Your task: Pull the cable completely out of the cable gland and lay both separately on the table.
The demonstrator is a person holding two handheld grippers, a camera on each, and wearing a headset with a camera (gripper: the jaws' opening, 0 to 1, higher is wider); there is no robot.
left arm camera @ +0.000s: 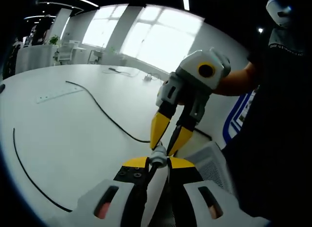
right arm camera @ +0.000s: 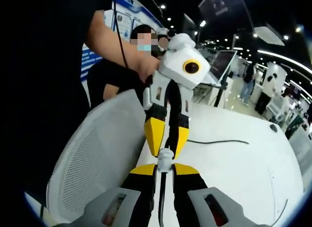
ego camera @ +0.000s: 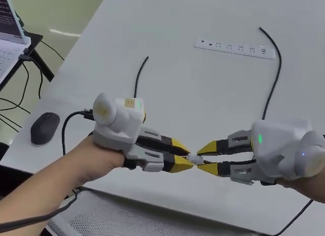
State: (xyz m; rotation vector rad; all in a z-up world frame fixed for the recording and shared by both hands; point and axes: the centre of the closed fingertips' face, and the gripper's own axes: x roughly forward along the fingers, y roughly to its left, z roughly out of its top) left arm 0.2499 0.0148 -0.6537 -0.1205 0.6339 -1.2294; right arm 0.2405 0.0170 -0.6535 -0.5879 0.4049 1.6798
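Head view, left to right: laptop (ego camera: 9, 30) and mouse (ego camera: 44, 127) sit off the left edge on a lower desk. Left gripper (ego camera: 187, 157) comes in from the left and right gripper (ego camera: 201, 159) from the right. They meet tip to tip in the air over the near edge of the white surface (ego camera: 177, 99). The white cable gland (ego camera: 193, 158) sits right at the meeting point, off the surface, and this view doesn't resolve who grips what. Left gripper view: gland is seated between its own yellow fingers (left arm camera: 136, 162), which are narrow and clamped on it. The right gripper's tips come down from above, touching the gland's far end. Right gripper view adds what the other two hide: the black cable (right arm camera: 161, 202) runs back from the gland between that gripper's own fingers (right arm camera: 187, 169). They are nearly together and look pinched on the cable just behind the gland, though the exact contact is hard to see. Cable is still in the gland, not separated. That view also shows the mesh chair back (right arm camera: 92, 158) below and left of the grippers; in the head view it is just a strip at the bottom edge. Further back on the surface in the head view: a short black lead (ego camera: 139, 76) left of centre, a white power strip (ego camera: 236, 48) at upper right, and a long black lead (ego camera: 274, 68) running from past the strip's right end towards the right gripper. All are well apart from the gland.
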